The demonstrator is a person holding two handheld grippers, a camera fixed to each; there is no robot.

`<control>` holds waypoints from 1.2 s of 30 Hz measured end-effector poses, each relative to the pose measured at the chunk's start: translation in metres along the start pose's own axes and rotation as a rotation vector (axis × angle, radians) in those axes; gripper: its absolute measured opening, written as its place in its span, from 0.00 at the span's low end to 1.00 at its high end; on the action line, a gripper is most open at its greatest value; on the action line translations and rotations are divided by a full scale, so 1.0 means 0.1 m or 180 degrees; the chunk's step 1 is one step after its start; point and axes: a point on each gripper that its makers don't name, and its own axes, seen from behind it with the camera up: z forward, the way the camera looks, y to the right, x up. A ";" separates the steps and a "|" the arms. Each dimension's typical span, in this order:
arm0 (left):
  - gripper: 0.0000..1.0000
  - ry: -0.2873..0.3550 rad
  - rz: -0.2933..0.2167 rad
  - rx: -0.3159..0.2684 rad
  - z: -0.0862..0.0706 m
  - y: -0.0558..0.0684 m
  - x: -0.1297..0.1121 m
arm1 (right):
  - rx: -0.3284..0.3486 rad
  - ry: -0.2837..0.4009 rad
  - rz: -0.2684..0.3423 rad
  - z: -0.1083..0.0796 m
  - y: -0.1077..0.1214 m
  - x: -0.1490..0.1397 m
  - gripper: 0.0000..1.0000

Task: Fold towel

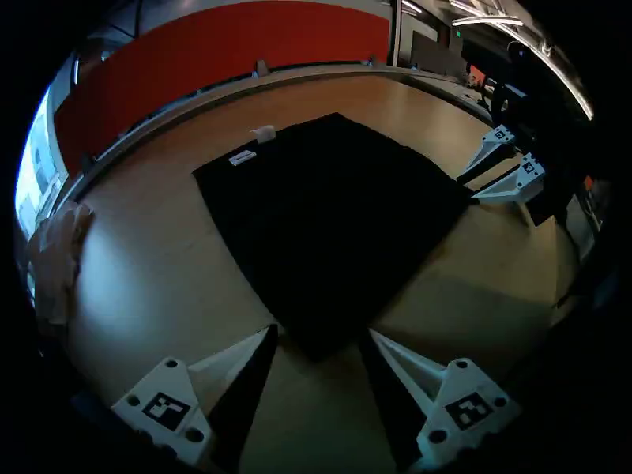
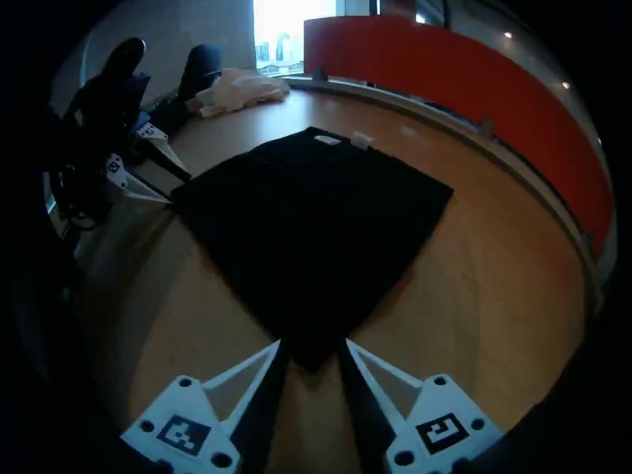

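A black towel (image 1: pixel 332 213) (image 2: pixel 316 221) lies flat on the wooden table (image 1: pixel 158 268) (image 2: pixel 490 300), with a white label (image 1: pixel 242 157) (image 2: pixel 325 140) near its far edge. My left gripper (image 1: pixel 320 332) is open low over the table, and the towel's near corner lies between its fingers. My right gripper (image 2: pixel 312 345) is open more narrowly, straddling another corner of the towel. In the left gripper view the right gripper (image 1: pixel 466 189) sits at the towel's right corner. In the right gripper view the left gripper (image 2: pixel 178 191) sits at the towel's left corner.
A small white object (image 1: pixel 265 133) (image 2: pixel 361 140) rests by the towel's far edge. A pale crumpled cloth (image 1: pixel 55 253) (image 2: pixel 237 87) lies at the table's end. A red panel (image 1: pixel 221 55) (image 2: pixel 474 87) runs behind the table's curved edge.
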 end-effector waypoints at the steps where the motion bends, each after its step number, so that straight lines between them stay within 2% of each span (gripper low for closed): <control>1: 0.66 -0.0006 -0.0003 0.0002 0.00 0.00 0.00 | -0.0005 -0.0002 0.0008 0.00 0.00 0.00 0.35; 6: 0.46 -0.0033 -0.0039 0.0030 0.01 0.00 0.02 | -0.0012 -0.0007 0.0035 0.01 -0.02 -0.01 0.23; 8: 0.24 -0.0044 -0.0070 0.0055 0.01 -0.01 0.02 | -0.0011 -0.0009 0.0046 0.01 -0.03 -0.01 0.21; 12: 0.18 -0.0062 -0.0154 0.0062 0.03 0.00 0.05 | -0.0010 -0.0010 0.0098 0.01 -0.04 0.01 0.18; 23: 0.15 -0.0054 -0.0298 -0.0034 -0.02 0.13 0.12 | -0.0067 0.0078 0.0218 -0.10 0.01 0.06 0.16; 29: 0.15 -0.0019 -0.0347 -0.0039 -0.13 0.16 0.21 | -0.0066 0.0147 0.0262 -0.24 0.00 0.14 0.16; 36: 0.15 -0.0011 -0.0380 -0.0073 -0.34 0.23 0.28 | -0.0055 0.0224 0.0241 -0.45 -0.06 0.27 0.16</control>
